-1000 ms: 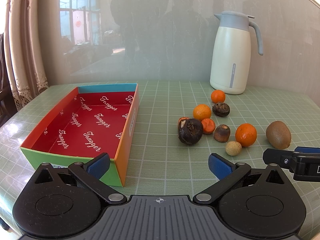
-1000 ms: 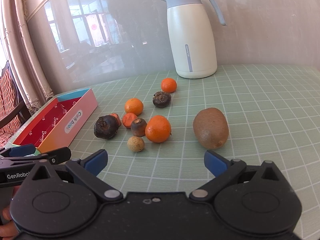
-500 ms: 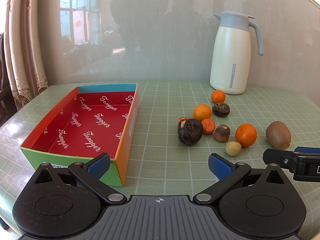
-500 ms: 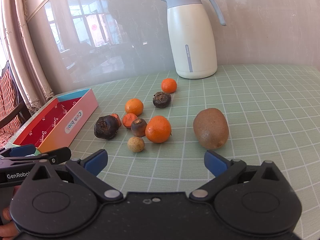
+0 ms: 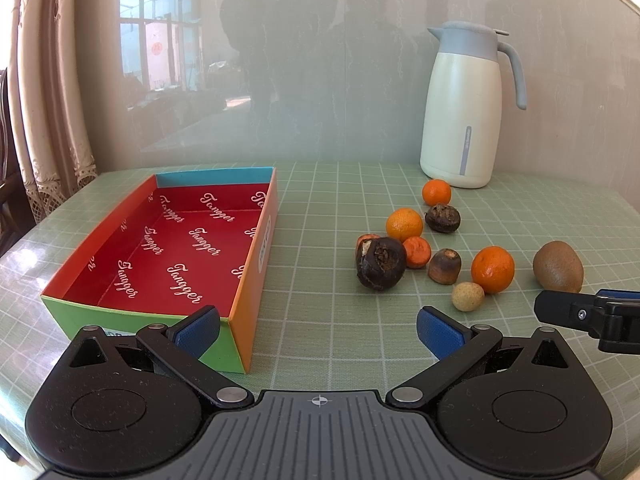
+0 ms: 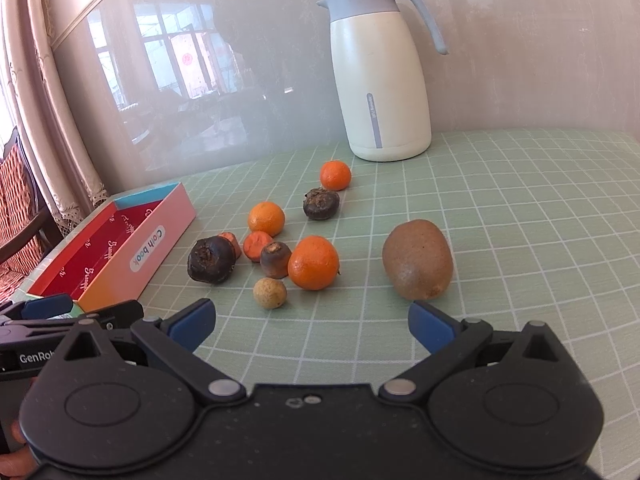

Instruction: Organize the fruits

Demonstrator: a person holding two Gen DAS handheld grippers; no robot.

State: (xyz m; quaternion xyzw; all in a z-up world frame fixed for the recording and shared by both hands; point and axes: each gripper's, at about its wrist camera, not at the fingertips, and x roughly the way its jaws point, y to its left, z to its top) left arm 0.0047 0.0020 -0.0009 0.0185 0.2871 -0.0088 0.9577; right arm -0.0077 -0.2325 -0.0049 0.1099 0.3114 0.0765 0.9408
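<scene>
Jaws, left: your left gripper [image 5: 318,326] has its jaws spread wide and holds nothing; its blue pads [image 5: 198,326] hang over the near right corner of the box.
Jaws, right: your right gripper [image 6: 312,326] likewise has its jaws wide apart with nothing between them; the kiwi [image 6: 417,265] lies just beyond its right pad.
Box: you see an open cardboard box [image 5: 256,256] with a red printed inside on the left part of the table [image 5: 328,320]. No fruit lies in it.
Fruit cluster: all fruit lies on the table, to the right of the box and apart from it.
Tangerines: one large tangerine [image 6: 313,263] lies near the kiwi; a second [image 6: 266,218] lies behind the cluster; a third [image 6: 335,175] lies farthest back, near the jug.
Water chestnuts: the biggest dark one [image 6: 211,259] lies nearest the box; a smaller brown one [image 6: 275,259] touches the large tangerine; another dark one [image 6: 321,203] lies just in front of the far tangerine.
Small pale fruit: a round yellowish fruit [image 6: 270,293] lies at the front of the cluster, closest to your right gripper.
Orange pieces: two small orange bits [image 6: 257,242] lie between the big chestnut and the second tangerine.
Jug: a cream thermal jug [image 6: 378,80] with a grey lid stands upright at the back of the table.
</scene>
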